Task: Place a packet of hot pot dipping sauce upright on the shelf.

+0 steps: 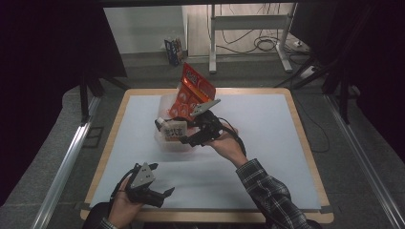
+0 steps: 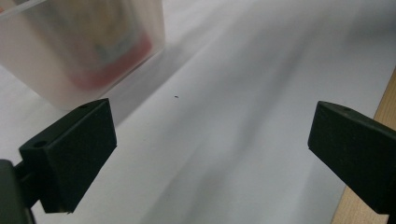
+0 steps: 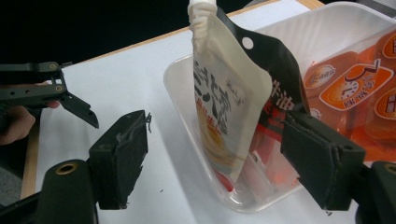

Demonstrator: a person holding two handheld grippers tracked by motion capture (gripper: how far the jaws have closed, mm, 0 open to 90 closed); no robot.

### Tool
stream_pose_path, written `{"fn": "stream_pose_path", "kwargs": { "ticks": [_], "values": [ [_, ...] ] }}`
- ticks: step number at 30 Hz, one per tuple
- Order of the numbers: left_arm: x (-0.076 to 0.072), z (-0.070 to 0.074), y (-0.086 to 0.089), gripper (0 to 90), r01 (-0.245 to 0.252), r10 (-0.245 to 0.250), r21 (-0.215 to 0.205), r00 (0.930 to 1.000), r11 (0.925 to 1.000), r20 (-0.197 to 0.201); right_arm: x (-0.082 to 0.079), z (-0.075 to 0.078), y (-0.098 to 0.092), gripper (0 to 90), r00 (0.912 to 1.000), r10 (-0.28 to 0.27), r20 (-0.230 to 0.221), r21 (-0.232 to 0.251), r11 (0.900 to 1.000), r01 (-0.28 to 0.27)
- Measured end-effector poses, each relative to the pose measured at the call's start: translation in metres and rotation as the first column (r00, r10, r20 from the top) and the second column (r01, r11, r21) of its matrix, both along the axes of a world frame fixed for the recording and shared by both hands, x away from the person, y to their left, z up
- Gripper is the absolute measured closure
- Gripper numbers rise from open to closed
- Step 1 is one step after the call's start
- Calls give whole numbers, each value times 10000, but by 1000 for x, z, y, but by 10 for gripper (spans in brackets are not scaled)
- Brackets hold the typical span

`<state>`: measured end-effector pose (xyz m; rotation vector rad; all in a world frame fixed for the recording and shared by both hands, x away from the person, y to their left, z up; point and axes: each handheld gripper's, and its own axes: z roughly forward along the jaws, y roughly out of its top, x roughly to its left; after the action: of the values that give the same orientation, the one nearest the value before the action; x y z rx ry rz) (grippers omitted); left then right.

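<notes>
A white spouted pouch (image 3: 219, 98) with a black back stands tilted in a clear plastic tub (image 3: 182, 84) at the middle of the table. An orange snack packet (image 1: 193, 90) stands at the tub's far end and also lies behind the pouch (image 3: 355, 88). My right gripper (image 3: 219, 154) is open, its jaws set on either side of the pouch, the right one close against the black back. In the high view the right gripper (image 1: 173, 131) is at the tub's near side. My left gripper (image 1: 165, 196) is open, low over the white table by the front edge, empty (image 2: 210, 140).
The white tabletop (image 1: 267, 143) has a wooden rim (image 1: 305, 143); that rim shows at the right of the left gripper view (image 2: 387, 107). The tub's frosted wall (image 2: 93, 51) lies ahead and left of the left jaws. A small box (image 1: 174, 50), a stand's legs and cables are on the floor behind.
</notes>
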<state>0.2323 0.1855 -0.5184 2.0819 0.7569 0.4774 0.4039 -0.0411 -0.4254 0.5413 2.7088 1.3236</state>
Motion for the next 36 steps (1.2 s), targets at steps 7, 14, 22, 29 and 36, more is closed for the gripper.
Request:
{"fn": "stream_pose_path", "kwargs": {
  "ticks": [7, 14, 22, 29, 36],
  "values": [
    [0, 0, 0, 11, 22, -22, 14, 10000, 10000, -1, -1, -1, -5, 198, 9999, -135, -2, -26, 9999, 135],
    [0, 0, -1, 11, 26, -26, 36, 10000, 10000, 2, -3, -2, -10, 143, 9992, -399, 96, -93, 9992, 400],
    [0, 0, -1, 11, 59, -59, 59, 10000, 10000, 12, -7, -3, -17, 109, 9978, -638, 192, -108, 9979, 640],
    [0, -1, -1, 12, 98, -99, 133, 10000, 9999, 7, -11, -5, -23, 83, 9971, -725, 210, -163, 9972, 729],
    [0, -1, -1, 11, 115, -115, 141, 9999, 9998, 3, -15, -8, -33, 33, 9965, -839, -19, 177, 9963, 839]
  ]
}}
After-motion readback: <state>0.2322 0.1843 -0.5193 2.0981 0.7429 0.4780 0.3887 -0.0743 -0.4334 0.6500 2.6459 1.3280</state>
